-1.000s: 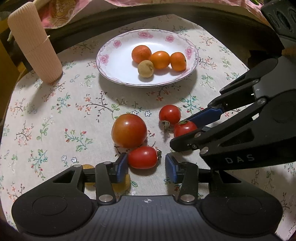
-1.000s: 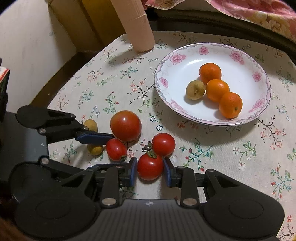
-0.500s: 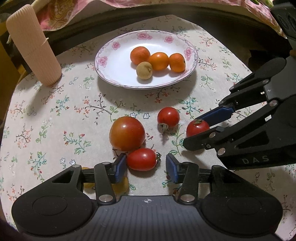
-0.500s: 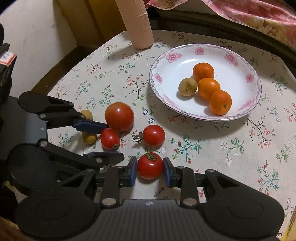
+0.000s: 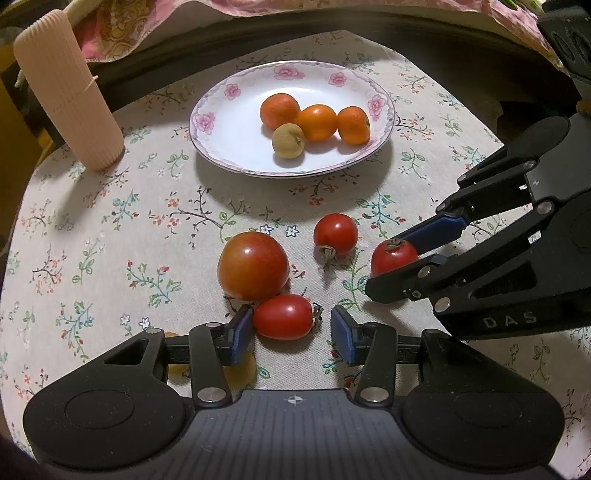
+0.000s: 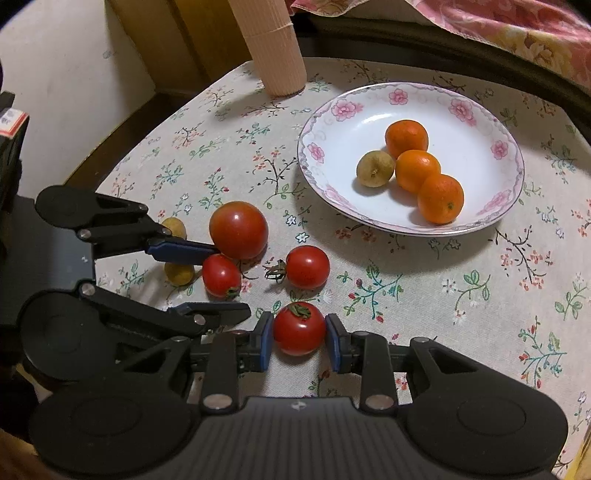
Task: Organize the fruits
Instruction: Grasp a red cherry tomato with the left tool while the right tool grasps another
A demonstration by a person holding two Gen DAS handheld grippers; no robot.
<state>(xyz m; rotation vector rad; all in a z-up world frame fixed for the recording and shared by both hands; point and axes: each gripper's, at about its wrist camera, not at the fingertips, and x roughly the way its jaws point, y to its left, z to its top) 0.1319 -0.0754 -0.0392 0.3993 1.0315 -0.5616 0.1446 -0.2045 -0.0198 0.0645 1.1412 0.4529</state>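
My left gripper (image 5: 291, 326) straddles an oval red tomato (image 5: 282, 316) lying on the floral cloth. Its jaws are closing: the left pad touches the fruit, while a gap shows at the right pad. A large tomato (image 5: 253, 266) sits just beyond it, with a small round one (image 5: 335, 234) to the right. My right gripper (image 6: 299, 334) is shut on another small round tomato (image 6: 298, 326), near the cloth. The white flowered plate (image 5: 229, 122) at the back holds three oranges (image 5: 317, 122) and a brownish fruit (image 5: 288, 141).
A ribbed pink cylinder (image 5: 68, 96) stands at the back left, near the round table's edge. Two small yellow-brown fruits (image 6: 174, 227) lie under the left gripper's fingers. Pink flowered fabric (image 6: 517, 29) lies beyond the dark table rim.
The right gripper has drawn its tomato away from the cluster, toward the right in the left wrist view. The left gripper has stayed around the oval tomato.
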